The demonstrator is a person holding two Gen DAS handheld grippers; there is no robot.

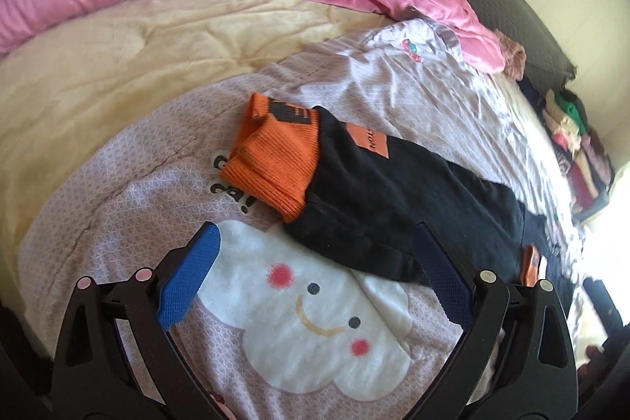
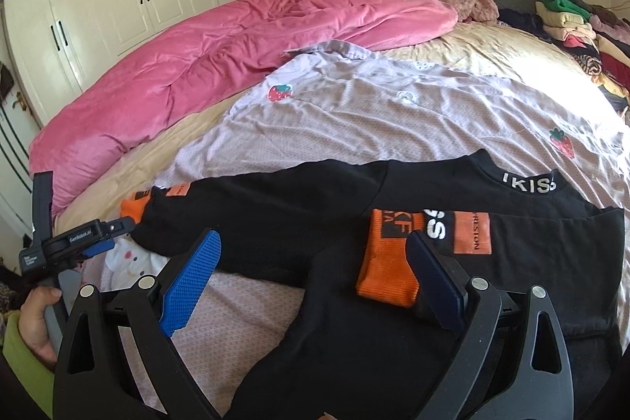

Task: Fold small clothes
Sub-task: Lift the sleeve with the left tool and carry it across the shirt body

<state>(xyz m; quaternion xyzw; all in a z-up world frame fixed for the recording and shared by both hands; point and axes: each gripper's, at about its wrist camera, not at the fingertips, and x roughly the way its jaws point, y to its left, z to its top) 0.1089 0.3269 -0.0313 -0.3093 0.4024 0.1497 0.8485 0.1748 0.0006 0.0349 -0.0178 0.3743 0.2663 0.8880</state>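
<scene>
Here the black top [image 2: 307, 223] lies mid-frame on the bed sheet [image 2: 374, 113]; the left gripper [image 1: 315, 270] and right gripper [image 2: 315, 270] both gape wide, holding nothing.

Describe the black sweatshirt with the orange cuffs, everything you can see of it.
The black sweatshirt lies spread on the lilac printed sheet, neck away from the camera. It looks like soft knit, with ribbed orange cuffs, orange patches and white lettering on the collar. One sleeve stretches out toward the left gripper; the other is folded across the chest, its cuff lying between the open fingers of the right gripper. Neither gripper holds it.
</scene>
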